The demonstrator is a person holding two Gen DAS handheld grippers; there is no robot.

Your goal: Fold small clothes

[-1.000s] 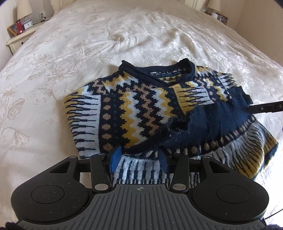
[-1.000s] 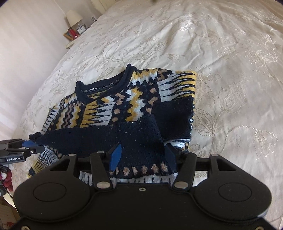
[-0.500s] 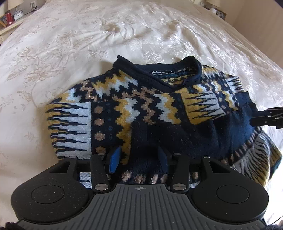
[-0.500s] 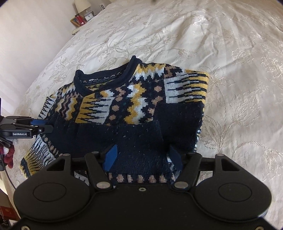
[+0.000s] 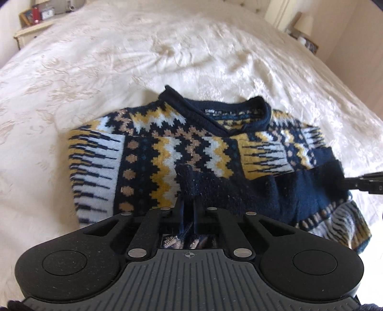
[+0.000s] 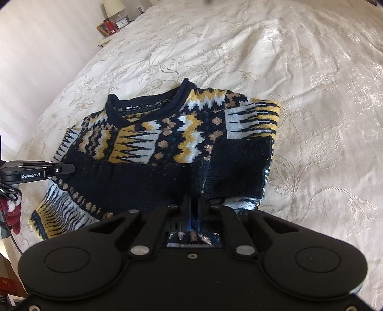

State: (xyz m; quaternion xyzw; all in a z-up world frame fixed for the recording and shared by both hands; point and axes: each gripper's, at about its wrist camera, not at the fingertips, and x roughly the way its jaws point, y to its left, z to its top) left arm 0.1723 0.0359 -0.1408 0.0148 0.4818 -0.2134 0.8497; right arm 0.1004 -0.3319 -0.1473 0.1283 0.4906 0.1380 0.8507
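While a patterned sweater lies partly folded on a cream bedspread, collar toward the far side, both grippers pinch its dark near hem. Jaws of the left gripper have just closed on a fold of navy knit left of centre; the right gripper has likewise just clamped the hem toward the right. A lamp stands at far left.

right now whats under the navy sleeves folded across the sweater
Under the navy sleeves lies the sweater body; its zigzag pattern shows above them and the striped hem below. The part directly beneath is covered, as is the bedspread under the sweater.
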